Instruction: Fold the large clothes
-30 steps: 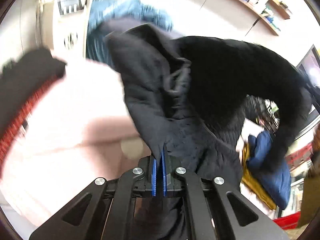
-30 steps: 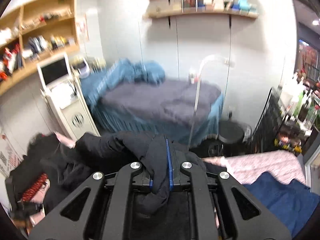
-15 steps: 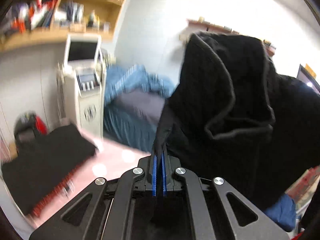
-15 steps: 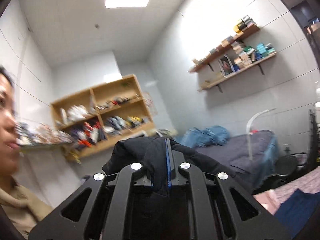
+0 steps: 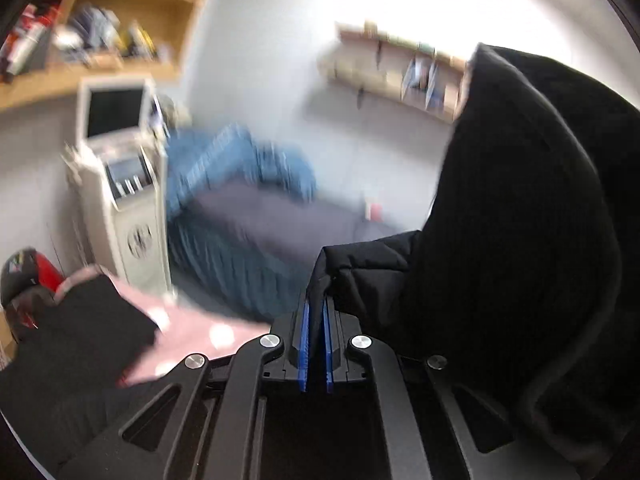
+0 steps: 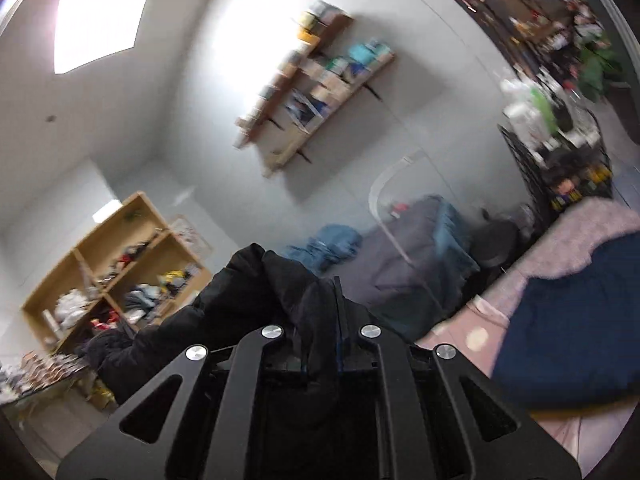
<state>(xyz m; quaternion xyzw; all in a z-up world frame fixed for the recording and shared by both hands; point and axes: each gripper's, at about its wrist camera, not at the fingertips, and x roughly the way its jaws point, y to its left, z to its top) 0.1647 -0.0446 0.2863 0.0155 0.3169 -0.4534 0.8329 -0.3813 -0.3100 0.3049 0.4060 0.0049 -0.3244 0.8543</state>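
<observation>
A large black padded jacket (image 5: 520, 216) hangs in the air and fills the right half of the left wrist view. My left gripper (image 5: 315, 312) is shut on an edge of it between its blue pads. In the right wrist view my right gripper (image 6: 326, 300) is shut on another part of the same black jacket (image 6: 248, 296), which drapes over the fingers and trails down to the left. Both views are tilted and blurred.
A pink bedspread (image 5: 188, 328) with a folded black garment (image 5: 80, 320) lies below left. A navy garment (image 6: 568, 320) lies on the pink cover (image 6: 600, 220) at right. A blue treatment bed (image 5: 248, 216), a white machine (image 5: 124, 184) and wooden shelves (image 6: 120, 264) stand behind.
Both grippers have lifted the black jacket high off the pink bed. The right wrist view has rolled sideways; the left one has tilted down a little.
</observation>
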